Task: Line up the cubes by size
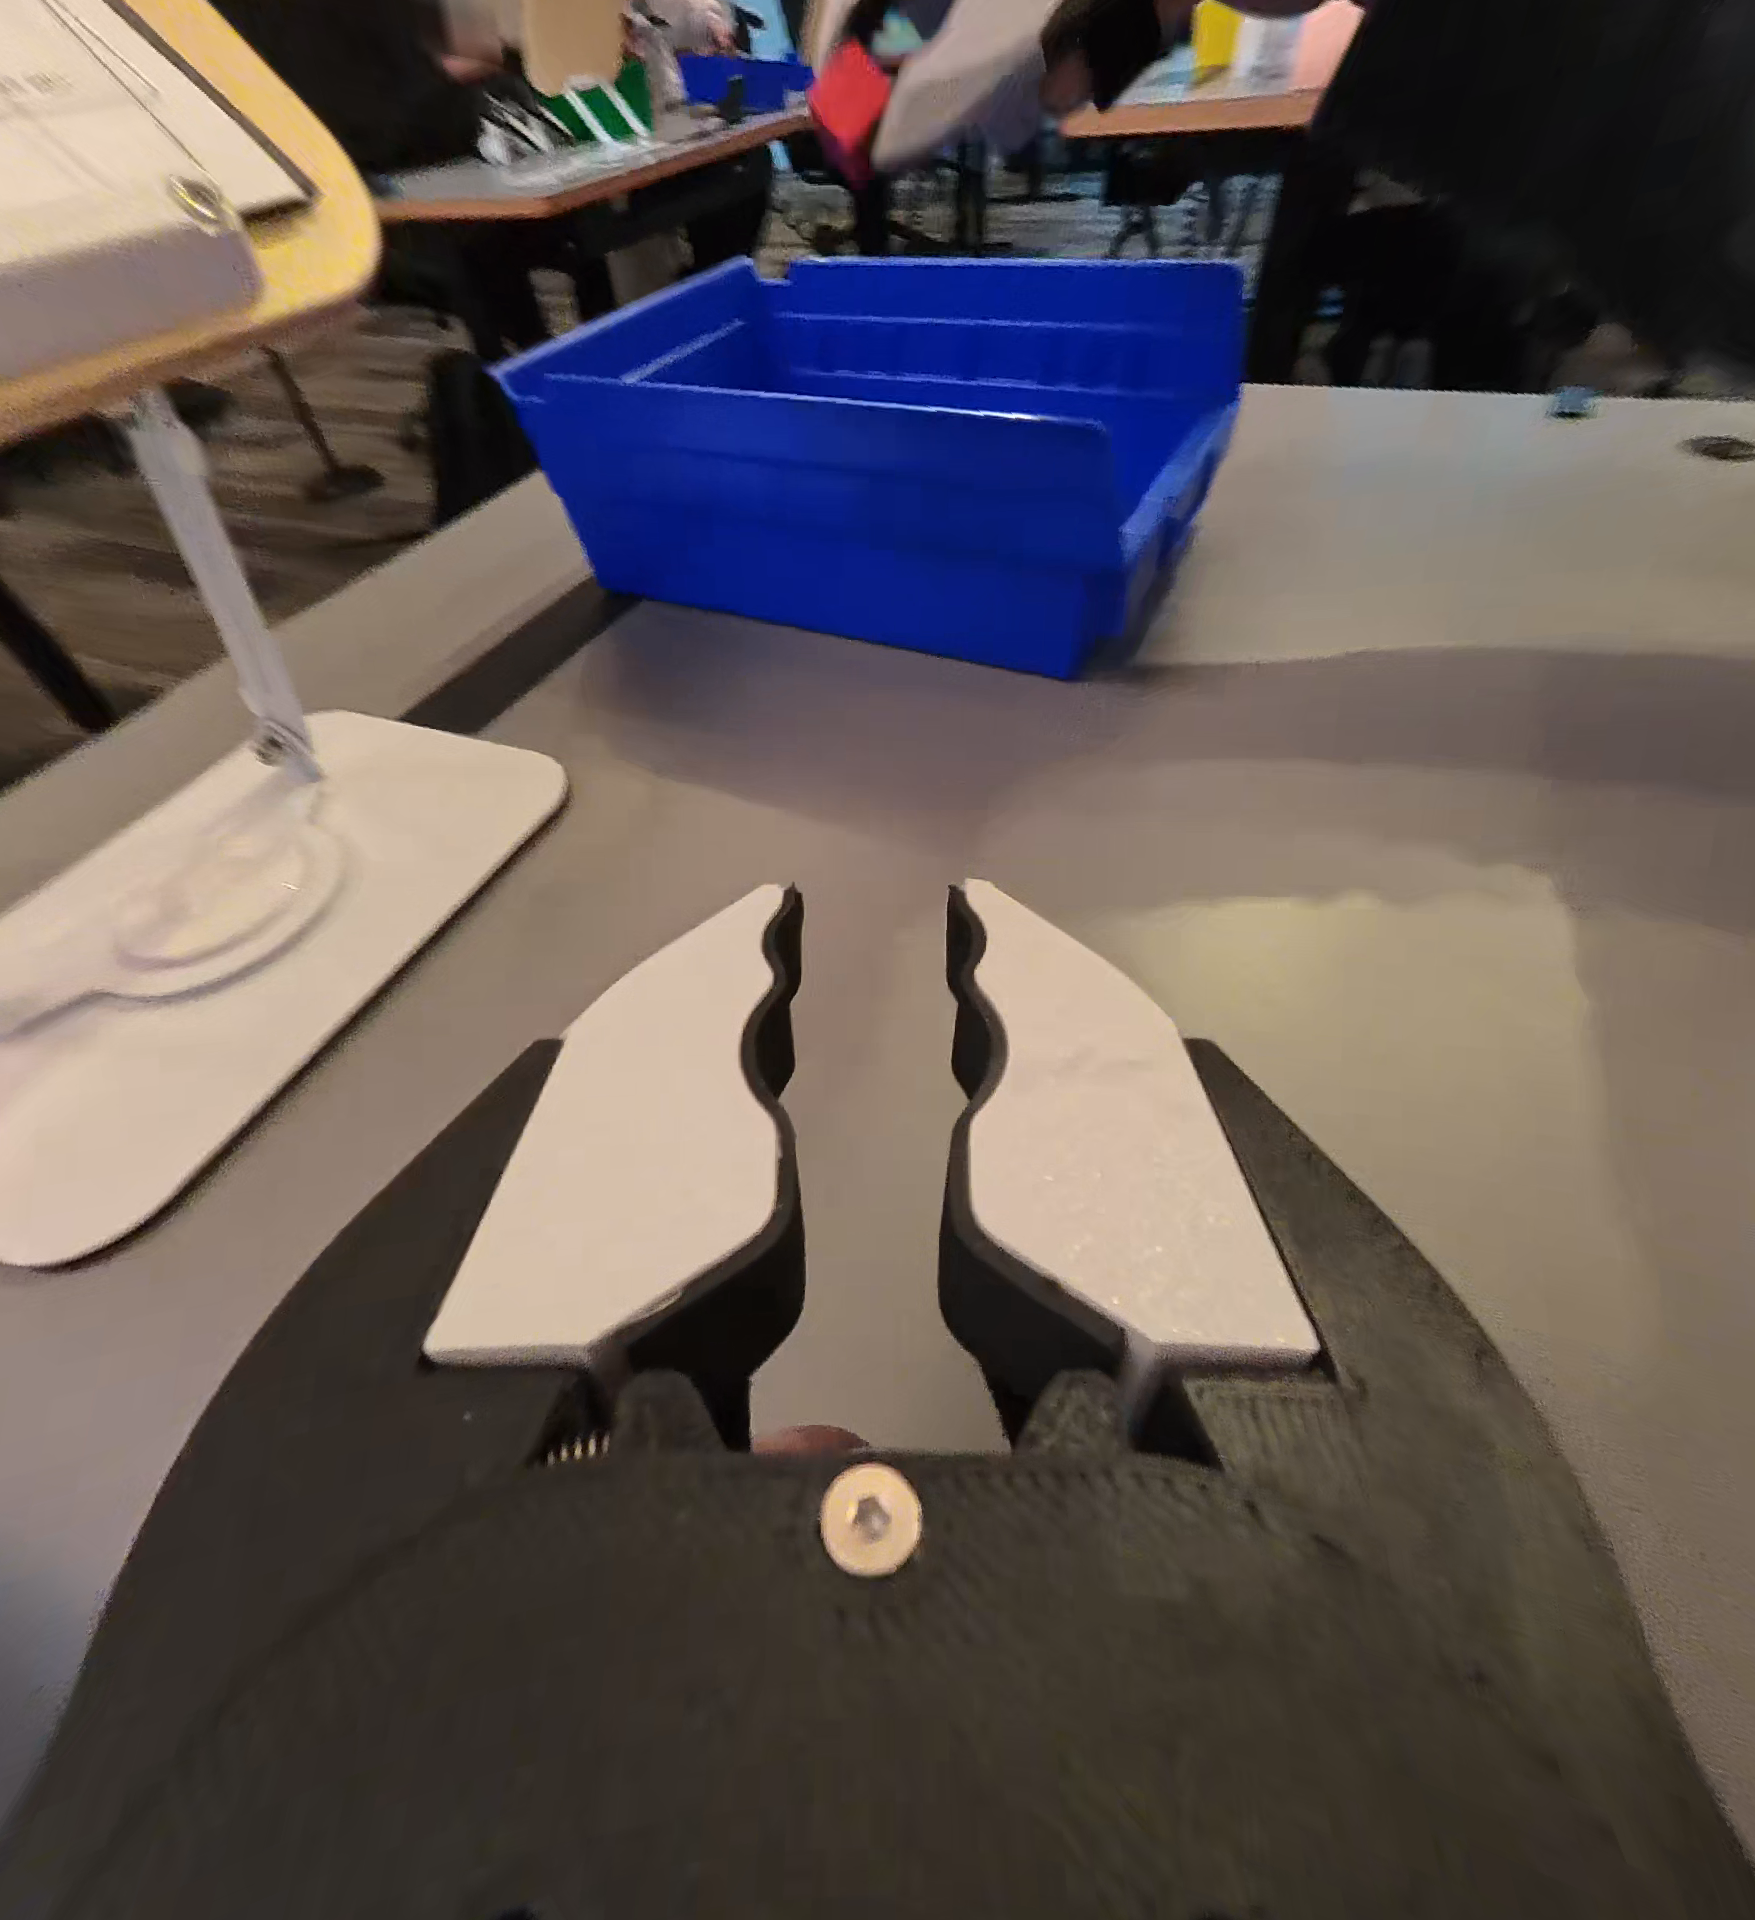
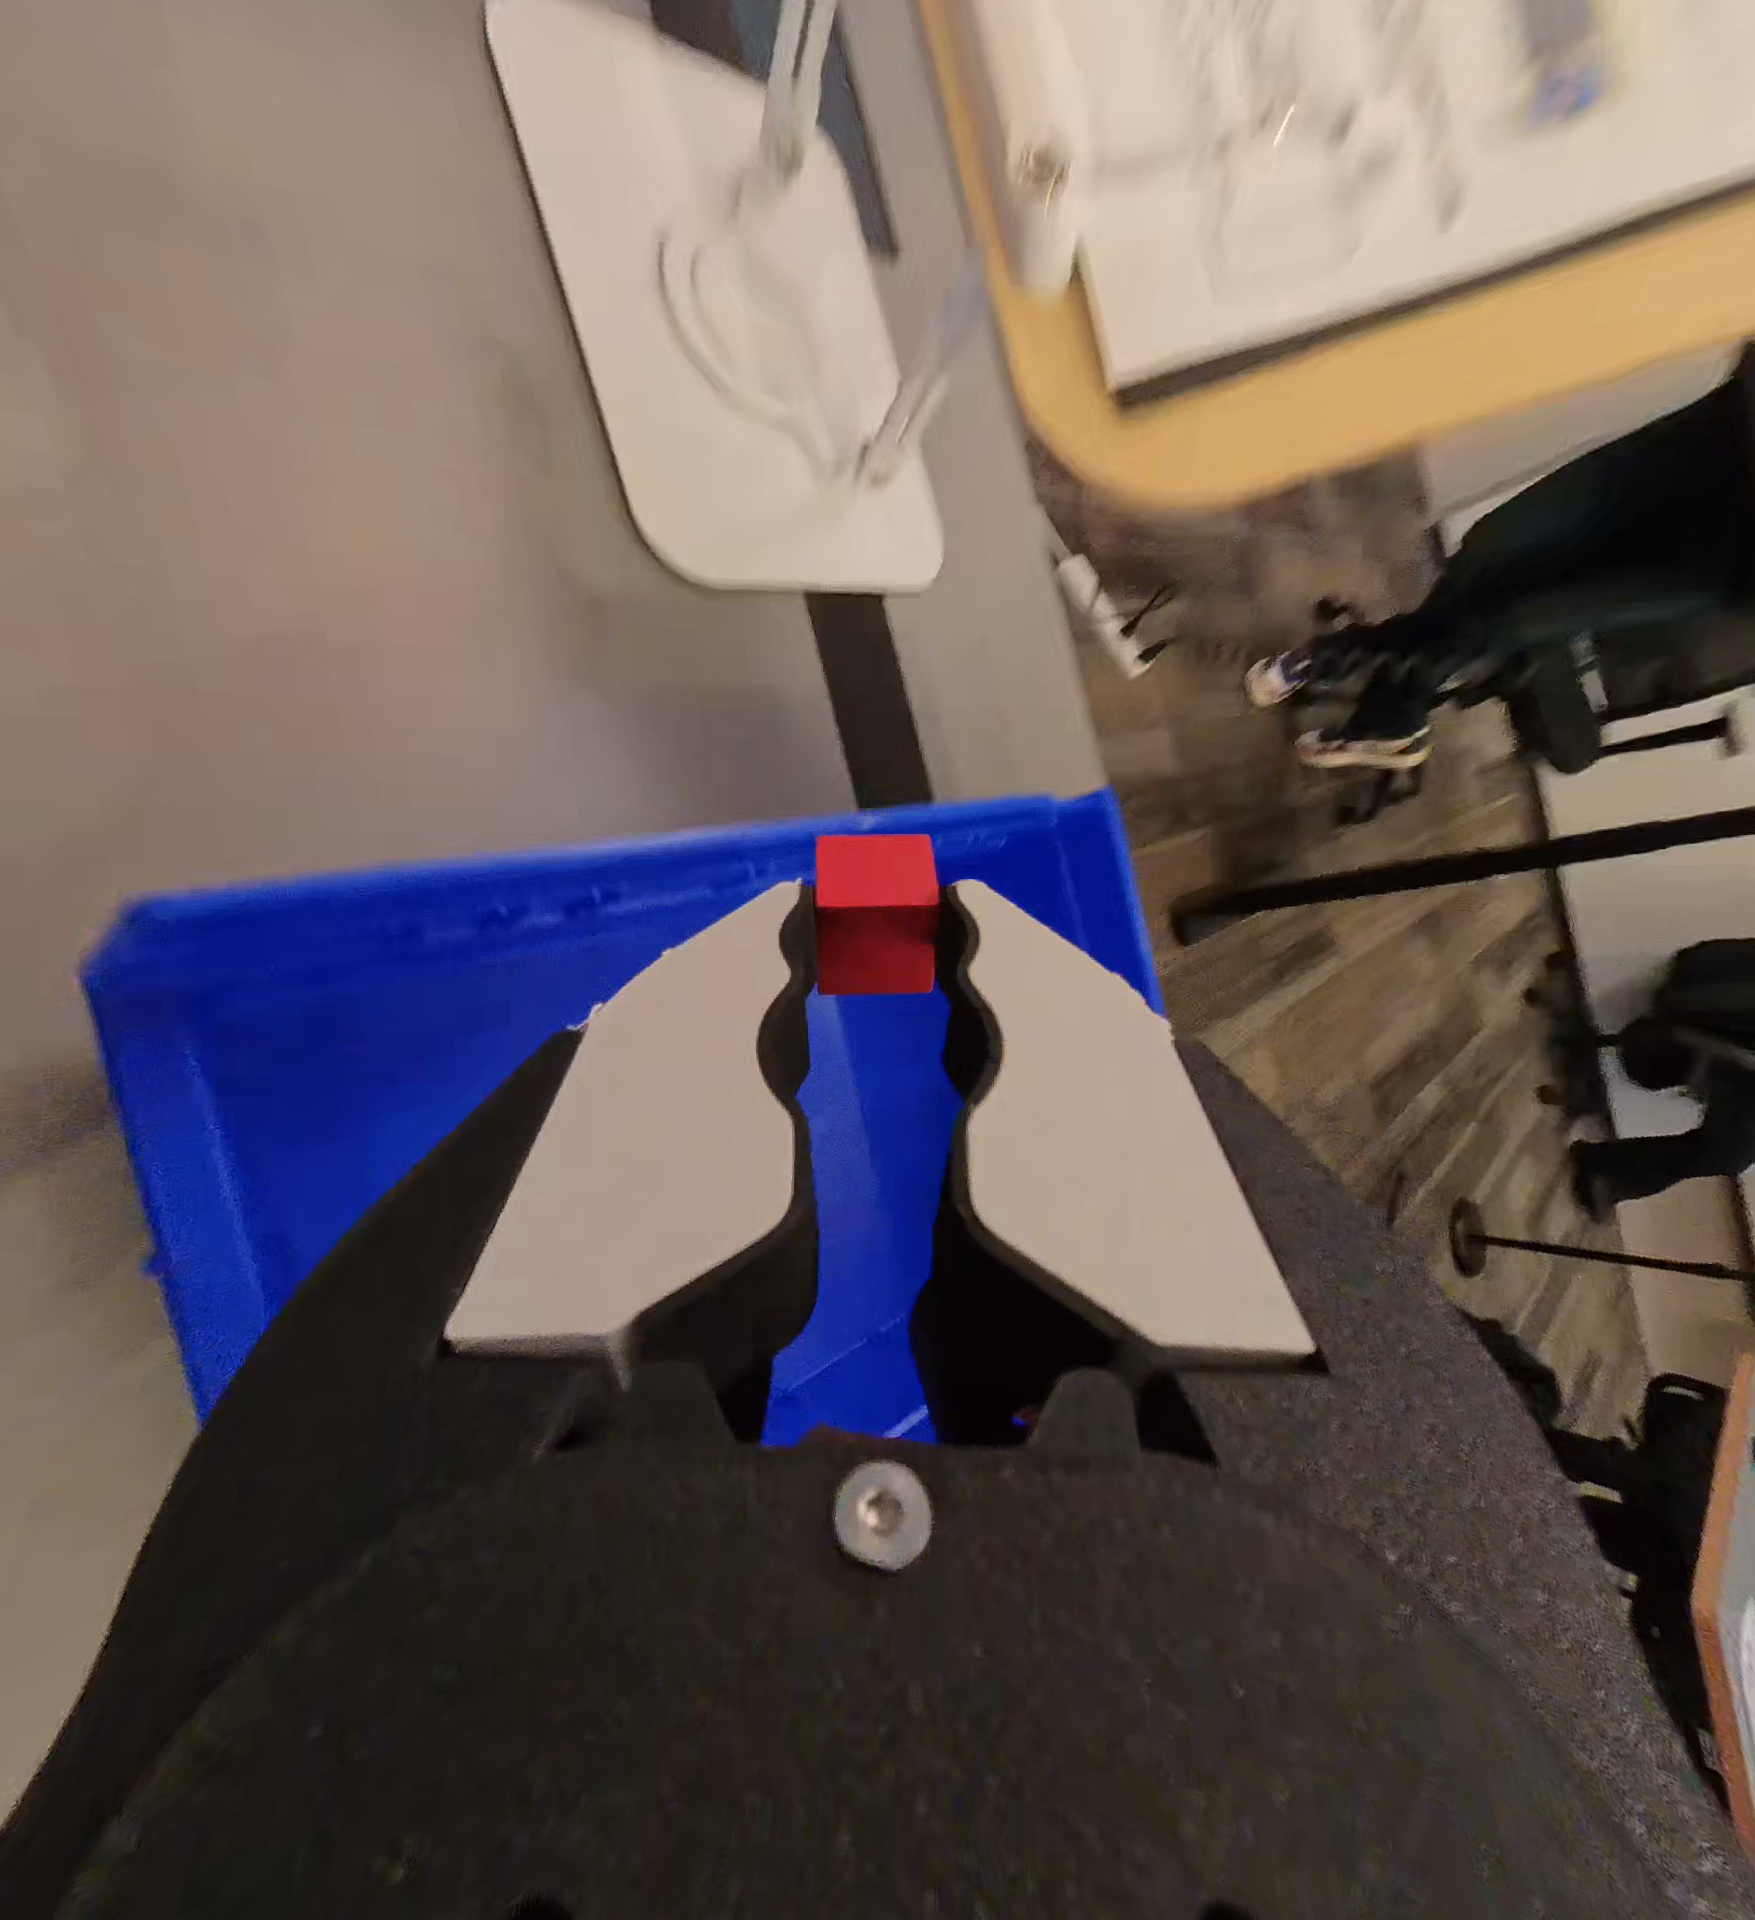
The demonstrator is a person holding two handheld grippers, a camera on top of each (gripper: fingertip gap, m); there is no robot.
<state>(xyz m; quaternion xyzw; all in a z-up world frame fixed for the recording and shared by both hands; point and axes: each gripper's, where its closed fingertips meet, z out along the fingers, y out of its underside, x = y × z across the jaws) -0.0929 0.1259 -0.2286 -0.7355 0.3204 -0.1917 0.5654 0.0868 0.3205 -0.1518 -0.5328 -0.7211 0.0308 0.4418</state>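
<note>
Right hand-held gripper [image 2: 874, 883] — red cube [image 2: 873, 914] pinched

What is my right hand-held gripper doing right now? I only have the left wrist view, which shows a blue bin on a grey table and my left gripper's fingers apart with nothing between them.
Observer: The right hand-held gripper is shut on a small red cube, pinched at the fingertips.
Operator: Where is it holding that cube?
Observer: Over the blue bin, near one of its walls; the bin's floor shows between the fingers behind the cube.
Operator: Any other cubes around?
Observer: None that I can see. The right view shows only the bin, the grey table and a white stand base beyond the bin.
</note>
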